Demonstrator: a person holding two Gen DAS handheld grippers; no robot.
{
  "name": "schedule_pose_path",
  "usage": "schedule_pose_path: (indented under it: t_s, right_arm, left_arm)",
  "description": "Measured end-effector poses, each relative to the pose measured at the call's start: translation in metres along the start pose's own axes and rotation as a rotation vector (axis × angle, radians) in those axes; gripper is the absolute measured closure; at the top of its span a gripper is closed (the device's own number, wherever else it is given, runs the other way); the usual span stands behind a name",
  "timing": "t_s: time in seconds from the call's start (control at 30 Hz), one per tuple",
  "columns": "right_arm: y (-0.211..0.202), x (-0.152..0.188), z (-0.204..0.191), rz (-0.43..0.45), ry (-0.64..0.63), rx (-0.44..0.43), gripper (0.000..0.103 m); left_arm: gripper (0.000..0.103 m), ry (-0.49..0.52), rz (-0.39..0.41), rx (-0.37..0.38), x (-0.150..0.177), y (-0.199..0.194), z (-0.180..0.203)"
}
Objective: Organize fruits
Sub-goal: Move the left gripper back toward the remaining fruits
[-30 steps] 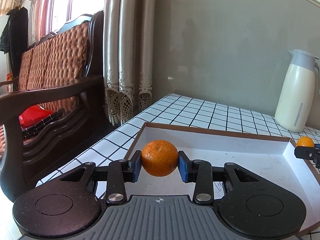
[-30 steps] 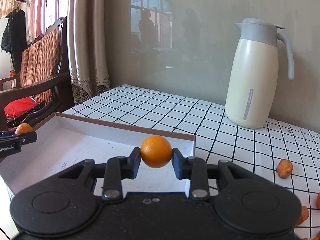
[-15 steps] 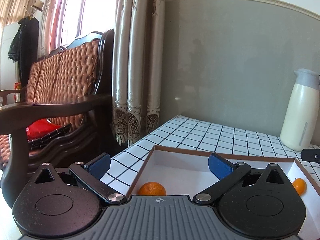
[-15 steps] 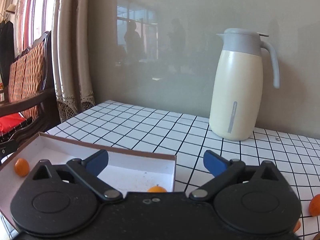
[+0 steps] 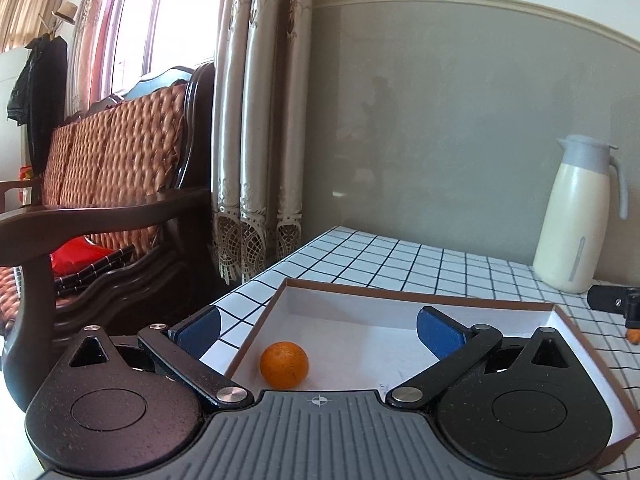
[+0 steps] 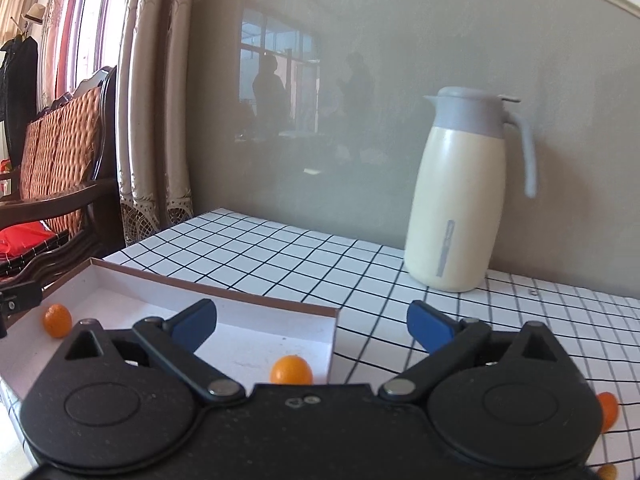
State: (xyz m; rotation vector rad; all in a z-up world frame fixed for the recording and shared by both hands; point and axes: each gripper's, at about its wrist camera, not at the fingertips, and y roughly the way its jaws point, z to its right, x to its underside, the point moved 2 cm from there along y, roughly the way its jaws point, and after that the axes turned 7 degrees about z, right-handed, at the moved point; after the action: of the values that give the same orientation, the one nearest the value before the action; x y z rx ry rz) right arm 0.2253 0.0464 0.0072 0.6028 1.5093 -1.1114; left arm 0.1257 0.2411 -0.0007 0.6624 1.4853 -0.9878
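Oranges are both in the white box (image 5: 400,308) now: one orange (image 5: 284,365) below the left gripper (image 5: 318,330), a second orange (image 6: 291,370) under the right gripper (image 6: 312,326). Both grippers' jaws have just swung wide apart, gripping nothing.

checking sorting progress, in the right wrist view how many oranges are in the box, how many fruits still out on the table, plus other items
oranges in the box: 2, left end and right corner
fruits out on the table: 2, one whole, one cut off
jug: 1
box: 1
total: 6
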Motion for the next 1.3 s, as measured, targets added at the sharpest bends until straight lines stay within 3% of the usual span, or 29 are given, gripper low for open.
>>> schedule_pose_path:
  t_s: [0.23, 0.53, 0.87, 1.3]
  right_arm:
    - [-0.029, 0.008, 0.010, -0.007, -0.027, 0.033, 0.007]
    - [-0.076, 0.020, 0.035, 0.002, -0.003, 0.082, 0.007]
    - [-0.121, 0.035, 0.073, 0.025, -0.023, 0.166, 0.007]
    - [-0.142, 0.065, 0.129, -0.030, 0.004, 0.262, 0.006]
  left_arm:
    - [0.000, 0.011, 0.000, 0.045, 0.009, -0.039, 0.014]
    - [0.000, 0.045, 0.074, 0.129, 0.007, -0.084, 0.051]
    - [0.000, 0.091, 0.066, 0.248, 0.018, -0.104, 0.099]
    - [0.000, 0.178, 0.029, 0.400, 0.038, -0.115, 0.182]
